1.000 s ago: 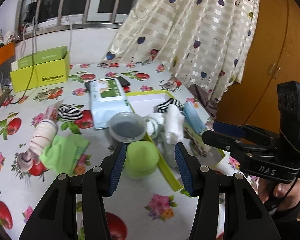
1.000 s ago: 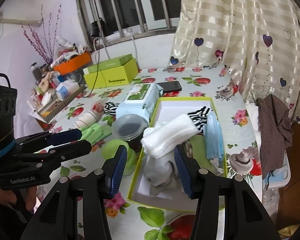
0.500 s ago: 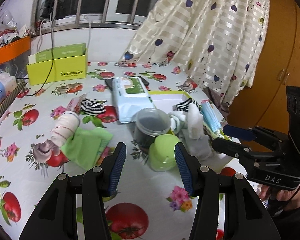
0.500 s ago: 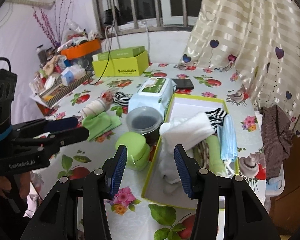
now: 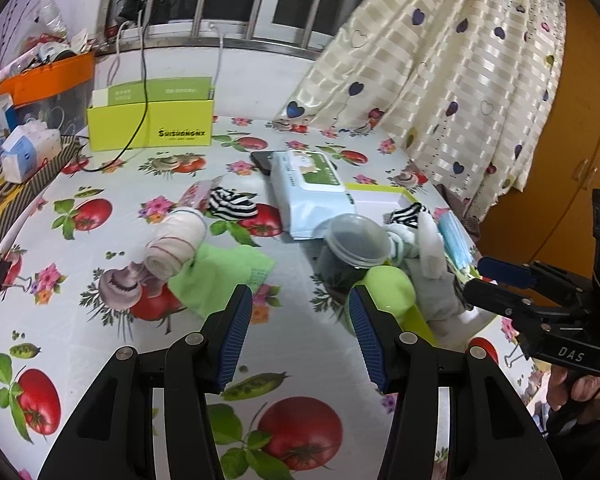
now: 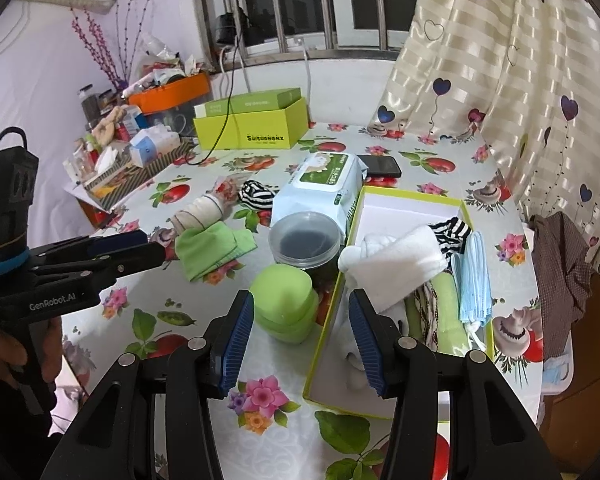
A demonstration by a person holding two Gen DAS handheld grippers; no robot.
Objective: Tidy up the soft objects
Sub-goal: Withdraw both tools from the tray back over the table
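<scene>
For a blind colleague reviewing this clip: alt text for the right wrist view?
Open right tongs hover, empty, over a fruit-print table, between a green lidded tub and a yellow-rimmed box holding a white towel, striped sock and face masks. Left tongs enter from the left.

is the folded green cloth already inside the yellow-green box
No, the folded green cloth lies on the tablecloth, left of the yellow-green box.
</scene>
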